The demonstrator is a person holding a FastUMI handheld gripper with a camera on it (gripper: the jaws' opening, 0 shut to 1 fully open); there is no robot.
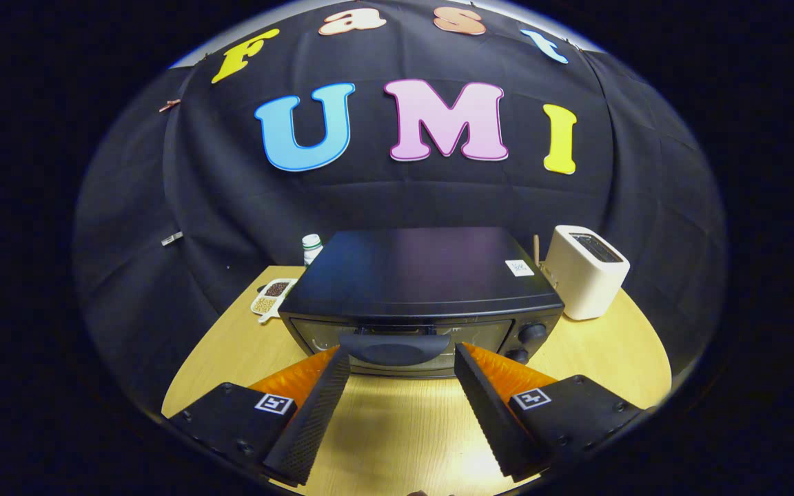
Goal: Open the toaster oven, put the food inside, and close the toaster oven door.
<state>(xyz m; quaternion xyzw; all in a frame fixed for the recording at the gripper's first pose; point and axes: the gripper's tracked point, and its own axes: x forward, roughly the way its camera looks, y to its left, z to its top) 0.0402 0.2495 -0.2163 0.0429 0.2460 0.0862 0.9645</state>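
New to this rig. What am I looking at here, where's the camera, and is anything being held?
No robot arm here: a person carries a hand-held gripper, and the fisheye camera rides on it, looking forward along its two fingers. The fingers are spread open, holding nothing, their tips either side of the door handle of a closed black toaster oven. It sits on a wooden table. Beside it stand a white toaster, a small dish of seeds and a white bottle.

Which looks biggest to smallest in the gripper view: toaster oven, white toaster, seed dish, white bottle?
1. toaster oven, just ahead of the open jaws
2. white toaster
3. seed dish
4. white bottle, partly hidden behind the oven, so unsure against the dish
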